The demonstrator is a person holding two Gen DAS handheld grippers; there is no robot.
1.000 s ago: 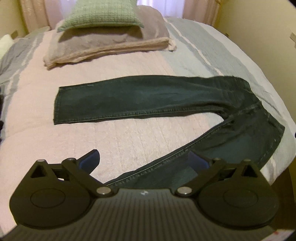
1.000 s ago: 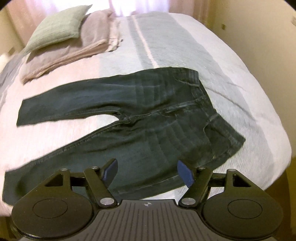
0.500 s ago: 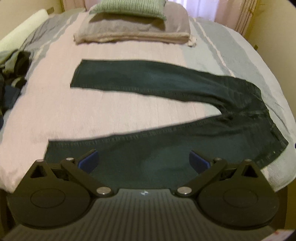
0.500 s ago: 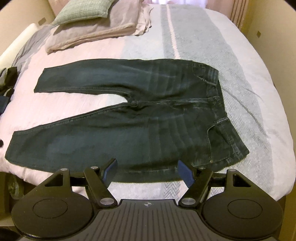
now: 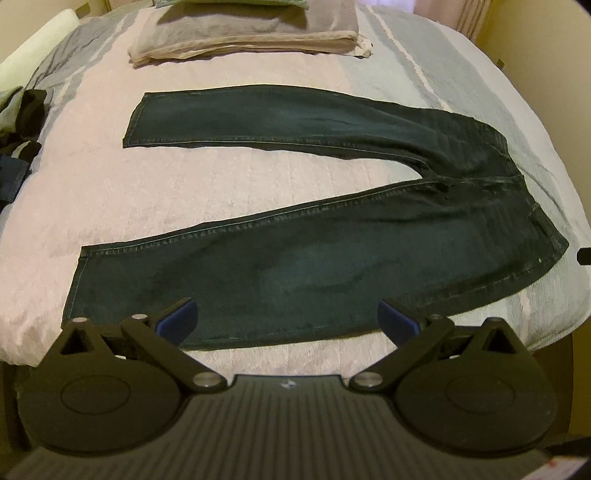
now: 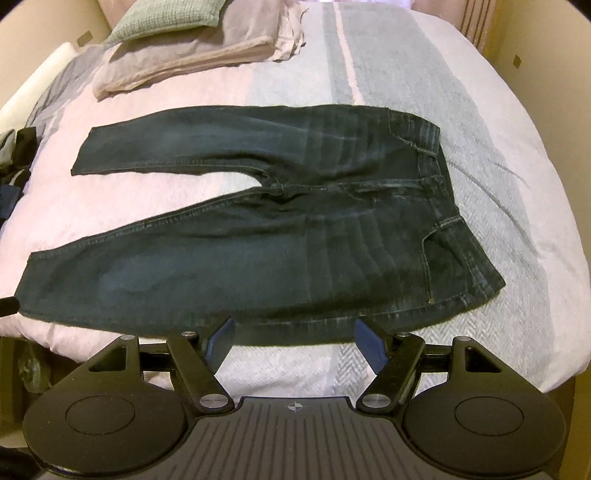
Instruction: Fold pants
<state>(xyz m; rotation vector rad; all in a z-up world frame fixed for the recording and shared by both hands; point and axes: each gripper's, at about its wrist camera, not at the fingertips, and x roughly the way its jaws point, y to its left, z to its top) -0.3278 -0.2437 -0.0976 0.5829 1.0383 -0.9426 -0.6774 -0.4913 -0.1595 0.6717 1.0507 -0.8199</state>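
Left gripper (image 5: 288,323) hung open-jawed, nothing between; pants (image 5: 332,266) lay just beyond; right gripper (image 6: 294,345) likewise gaped, empty.

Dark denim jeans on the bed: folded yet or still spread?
Spread. The dark denim jeans lie flat on the pale striped bedspread, both legs splayed apart in a V, no layer doubled over.

bed: striped quilt (image 5: 221,192) | head end: green cushion (image 6: 166,18) on folded blanket (image 5: 243,33) | left edge: dark clothes (image 5: 22,122)
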